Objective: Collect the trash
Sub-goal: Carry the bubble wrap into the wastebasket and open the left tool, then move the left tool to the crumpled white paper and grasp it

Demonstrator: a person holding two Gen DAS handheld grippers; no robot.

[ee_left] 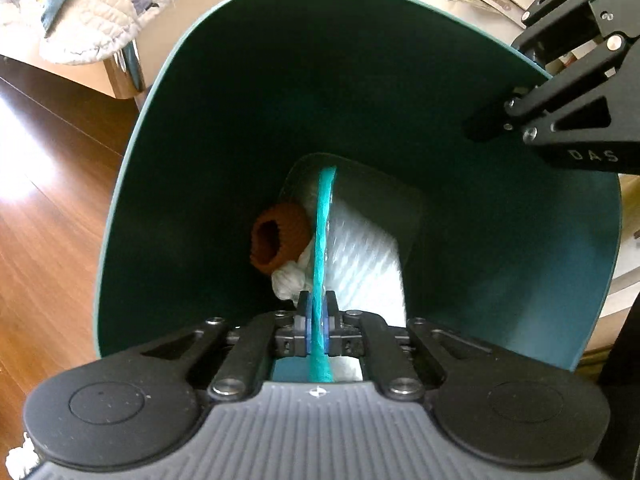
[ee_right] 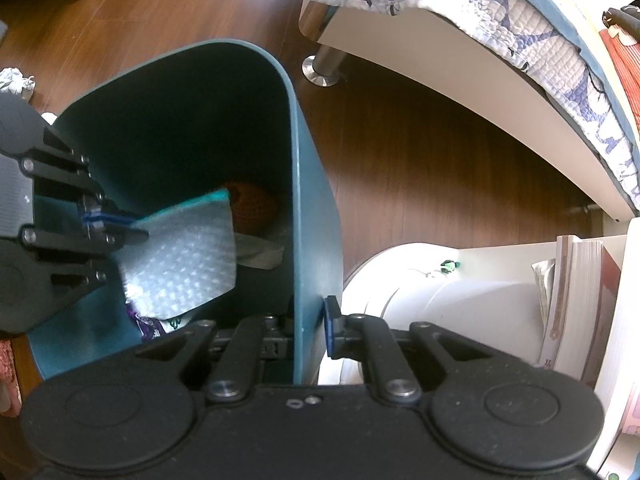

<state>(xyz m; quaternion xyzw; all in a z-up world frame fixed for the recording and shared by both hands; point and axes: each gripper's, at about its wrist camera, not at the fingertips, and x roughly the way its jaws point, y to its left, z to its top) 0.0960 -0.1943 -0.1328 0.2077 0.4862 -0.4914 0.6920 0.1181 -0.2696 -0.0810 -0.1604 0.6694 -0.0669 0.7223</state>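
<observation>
Left gripper (ee_left: 316,320) is clamped on a teal-edged bubble mailer (ee_right: 184,256), dangling it inside the mouth of the teal bin (ee_left: 168,160). Down at the bottom of that bin lie a brown knitted piece (ee_left: 276,240) and a crumpled white wad (ee_left: 286,280). Over to the right, the right gripper (ee_right: 310,332) is pinched on the bin's wall, one finger inside, one outside. Bin sits on the wooden floor (ee_right: 400,168), with a bed (ee_right: 460,64) under a quilted cover (ee_right: 500,12) beyond it and books (ee_right: 576,300) on a shelf far right.
</observation>
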